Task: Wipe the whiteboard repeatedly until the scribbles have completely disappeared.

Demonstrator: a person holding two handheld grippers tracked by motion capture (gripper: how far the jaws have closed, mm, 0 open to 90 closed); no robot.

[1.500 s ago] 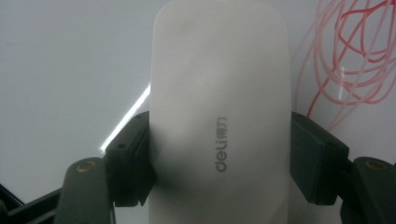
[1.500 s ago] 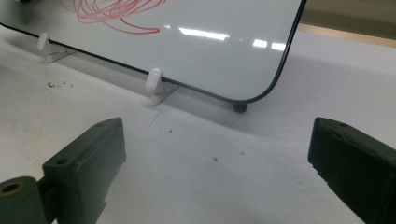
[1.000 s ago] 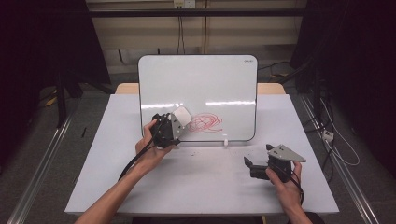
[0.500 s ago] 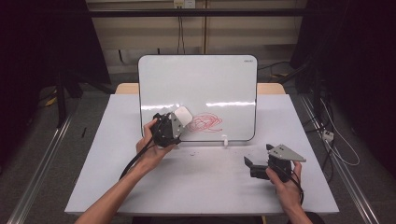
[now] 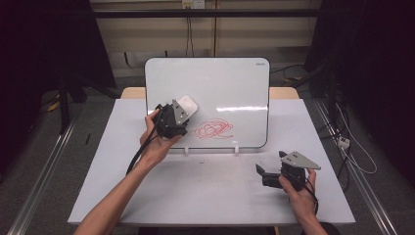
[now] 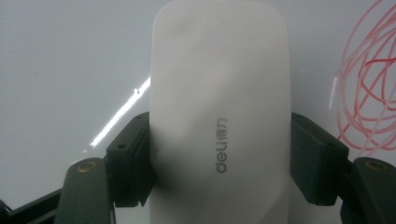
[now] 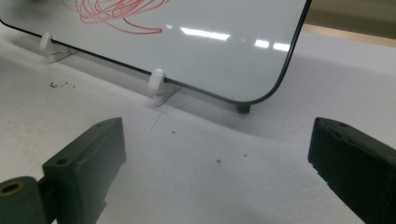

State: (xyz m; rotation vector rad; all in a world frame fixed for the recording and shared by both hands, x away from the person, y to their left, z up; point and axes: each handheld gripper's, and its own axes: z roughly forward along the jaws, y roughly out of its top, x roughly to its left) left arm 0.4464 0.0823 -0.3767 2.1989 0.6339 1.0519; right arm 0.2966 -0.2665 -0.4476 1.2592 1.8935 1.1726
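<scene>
A whiteboard (image 5: pixel 230 93) stands propped on the white table (image 5: pixel 195 186).

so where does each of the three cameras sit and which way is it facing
High view: above the person's side, looking forward and down at the table and whiteboard; both forearms, left gripper, right gripper.
Left gripper view: on the left gripper, facing the whiteboard; its jaws shut on the white eraser.
Right gripper view: low over the table, facing the whiteboard's lower edge; its open jaws in front.
Shared: all three show the red scribble.
</scene>
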